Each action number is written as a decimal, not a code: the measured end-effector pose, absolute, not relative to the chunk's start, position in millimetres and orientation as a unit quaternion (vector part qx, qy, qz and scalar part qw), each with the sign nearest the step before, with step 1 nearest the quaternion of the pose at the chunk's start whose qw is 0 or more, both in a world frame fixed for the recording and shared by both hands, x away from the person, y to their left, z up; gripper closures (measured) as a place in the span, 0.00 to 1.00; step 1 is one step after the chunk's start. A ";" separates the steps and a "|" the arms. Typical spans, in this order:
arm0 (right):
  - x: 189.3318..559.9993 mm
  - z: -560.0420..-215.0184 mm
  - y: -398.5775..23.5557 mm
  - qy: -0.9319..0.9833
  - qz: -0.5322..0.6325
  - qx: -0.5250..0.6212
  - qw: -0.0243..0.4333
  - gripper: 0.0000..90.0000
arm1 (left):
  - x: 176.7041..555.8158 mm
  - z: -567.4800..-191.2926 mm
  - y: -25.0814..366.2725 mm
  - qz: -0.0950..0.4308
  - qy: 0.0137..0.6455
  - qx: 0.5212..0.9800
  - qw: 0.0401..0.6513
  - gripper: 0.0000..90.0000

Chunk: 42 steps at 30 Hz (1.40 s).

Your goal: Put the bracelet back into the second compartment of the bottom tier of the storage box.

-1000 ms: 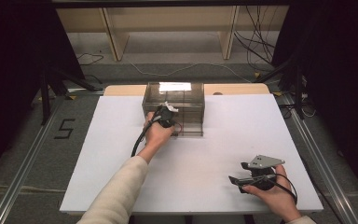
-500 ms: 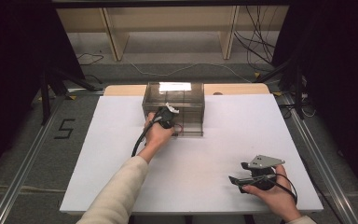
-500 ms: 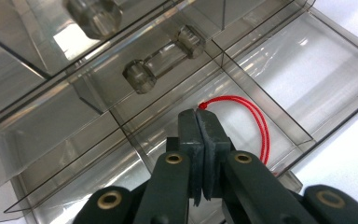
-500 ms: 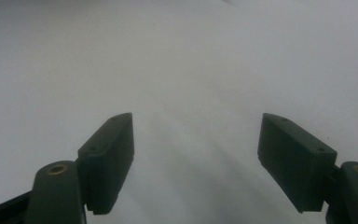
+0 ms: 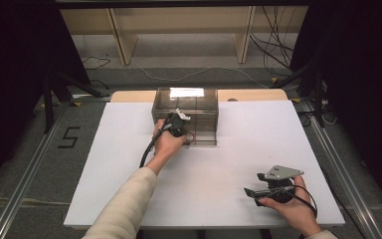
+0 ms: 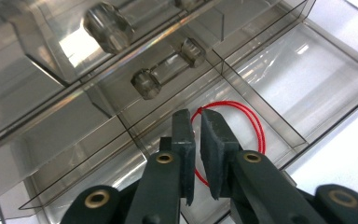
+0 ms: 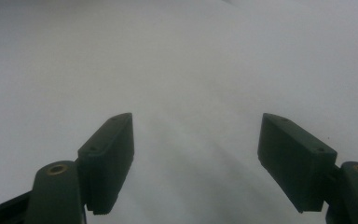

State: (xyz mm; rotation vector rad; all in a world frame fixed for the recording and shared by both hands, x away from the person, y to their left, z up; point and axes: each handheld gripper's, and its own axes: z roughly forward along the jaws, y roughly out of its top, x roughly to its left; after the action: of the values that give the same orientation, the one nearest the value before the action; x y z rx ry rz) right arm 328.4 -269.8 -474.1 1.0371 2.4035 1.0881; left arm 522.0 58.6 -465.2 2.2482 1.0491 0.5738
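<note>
Red band: thin loop, lying in open drawer of clear box, far centre of white desk. Left gripper over the loop; fingers just opening, a narrow gap, the band passing between, no grip seen. Advice for release: open wider, lift straight out, avoid snagging the loop. Right compartment of drawer holding band alone. Right gripper near right on desk, fingers released, wide apart, nothing held.

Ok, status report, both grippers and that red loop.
Left gripper in the clear drawer, jaws just parting off the red loop. Right gripper open, over bare table. Nothing in the way.
</note>
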 end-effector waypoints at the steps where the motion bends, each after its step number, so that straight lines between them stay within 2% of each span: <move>1: 328.4 -474.0 -269.8 0.838 0.379 0.362 0.153 0.31 | 521.6 -464.3 59.1 0.217 0.394 0.843 0.296 0.91; 10: 328.5 -474.2 -270.1 0.839 0.379 0.359 0.154 0.31 | 517.2 -454.3 65.8 0.228 0.394 0.835 0.309 0.82; 18: 328.3 -474.1 -269.6 0.839 0.377 0.360 0.153 0.31 | 507.0 -437.4 77.8 0.235 0.410 0.817 0.332 0.60; 24: 328.2 -474.5 -268.4 0.838 0.378 0.363 0.153 0.30 | 498.6 -431.2 90.1 0.236 0.429 0.805 0.335 0.49; 25: 328.2 -474.4 -268.2 0.838 0.378 0.362 0.153 0.30 | 498.0 -430.3 91.5 0.233 0.434 0.805 0.332 0.43; 32: 328.8 -475.1 -268.7 0.839 0.377 0.361 0.153 0.30 | 489.8 -422.7 104.2 0.223 0.454 0.790 0.347 0.32; 42: 328.9 -474.8 -269.5 0.838 0.378 0.364 0.153 0.30 | 457.9 -413.5 126.1 0.225 0.435 0.779 0.392 0.21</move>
State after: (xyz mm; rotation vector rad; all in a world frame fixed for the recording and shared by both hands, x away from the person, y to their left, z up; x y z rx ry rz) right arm 328.9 -269.5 -474.8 1.0435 2.4034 1.0834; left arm 457.9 126.1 -413.5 1.9790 1.1038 0.5702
